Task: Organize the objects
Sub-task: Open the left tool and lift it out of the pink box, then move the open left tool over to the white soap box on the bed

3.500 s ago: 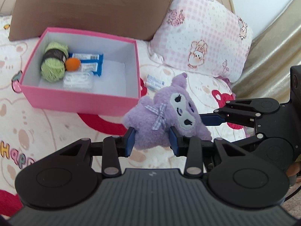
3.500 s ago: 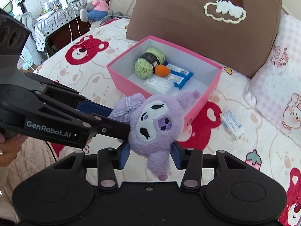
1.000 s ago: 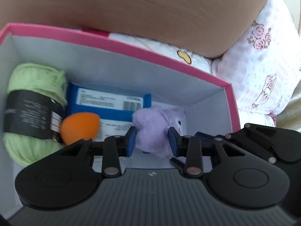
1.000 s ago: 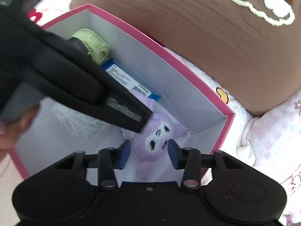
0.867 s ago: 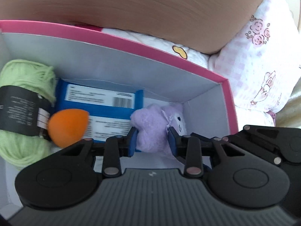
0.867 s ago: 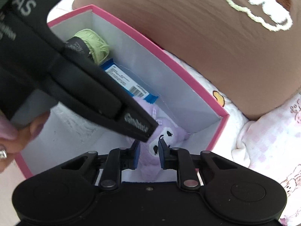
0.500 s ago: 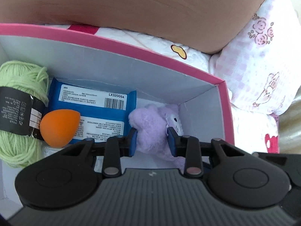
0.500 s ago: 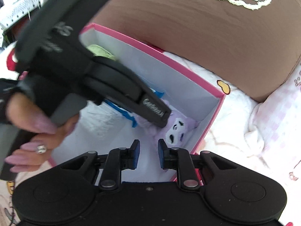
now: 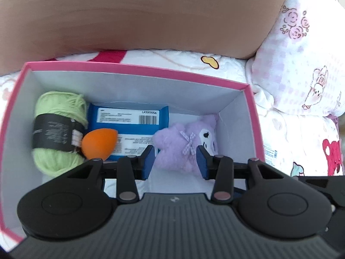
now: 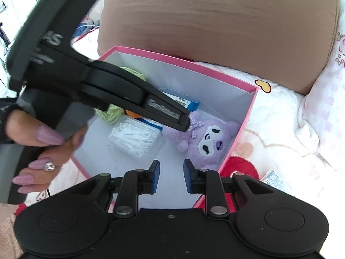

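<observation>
Purple plush toy (image 9: pixel 185 144) lies in pink box (image 9: pixel 138 70); left tongs (image 9: pixel 175 161) opening around it, right tongs (image 10: pixel 170 176) closed, empty.

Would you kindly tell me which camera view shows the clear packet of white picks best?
The right wrist view: the clear packet of white picks lies unobstructed on the pink box floor. In the left wrist view, the gripper body hides it.
</observation>
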### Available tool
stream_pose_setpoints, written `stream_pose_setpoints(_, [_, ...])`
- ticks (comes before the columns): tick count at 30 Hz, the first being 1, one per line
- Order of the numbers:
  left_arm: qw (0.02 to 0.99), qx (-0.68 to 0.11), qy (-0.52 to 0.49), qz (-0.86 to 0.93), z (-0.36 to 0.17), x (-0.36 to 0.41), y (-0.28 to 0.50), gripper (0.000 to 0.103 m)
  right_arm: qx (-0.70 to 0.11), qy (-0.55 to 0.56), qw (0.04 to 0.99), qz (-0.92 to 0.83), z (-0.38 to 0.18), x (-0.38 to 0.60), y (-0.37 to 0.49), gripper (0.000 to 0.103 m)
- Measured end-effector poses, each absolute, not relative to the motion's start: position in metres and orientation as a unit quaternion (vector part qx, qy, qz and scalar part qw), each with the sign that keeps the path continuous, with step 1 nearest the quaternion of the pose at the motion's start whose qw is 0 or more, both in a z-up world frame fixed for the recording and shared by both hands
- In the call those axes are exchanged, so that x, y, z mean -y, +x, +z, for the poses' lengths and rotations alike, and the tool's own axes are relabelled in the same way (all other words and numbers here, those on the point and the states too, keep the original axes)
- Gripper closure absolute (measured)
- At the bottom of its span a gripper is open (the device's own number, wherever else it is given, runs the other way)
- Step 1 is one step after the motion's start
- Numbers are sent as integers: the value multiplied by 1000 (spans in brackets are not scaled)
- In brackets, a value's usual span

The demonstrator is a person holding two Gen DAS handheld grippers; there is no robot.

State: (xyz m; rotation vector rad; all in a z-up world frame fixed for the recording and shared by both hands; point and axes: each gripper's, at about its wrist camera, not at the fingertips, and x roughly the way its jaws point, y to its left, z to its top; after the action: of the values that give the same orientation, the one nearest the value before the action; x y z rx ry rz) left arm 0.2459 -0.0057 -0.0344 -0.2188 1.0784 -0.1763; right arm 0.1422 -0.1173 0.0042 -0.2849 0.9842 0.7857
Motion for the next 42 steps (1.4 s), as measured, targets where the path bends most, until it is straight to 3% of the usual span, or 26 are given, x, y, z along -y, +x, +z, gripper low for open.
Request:
stream_pose_setpoints(3, [848,-514,-101,-82,-22,-20,227,55,-455,-124,801,368,10,122,137,74])
stream_pose_setpoints(20, [859,-495,-65,-112,62,-30,138,46,-425,-112,806,396,58,128,103,67])
stream_pose_setpoints(25, [870,-476,-51,-119,87,-28,111,41,-412,-113,807,407,70,132,93,57])
stream_pose_setpoints(42, [878,-453,-14,-153,126,-20,45,36,-377,-136,810,428,99,150,45,48])
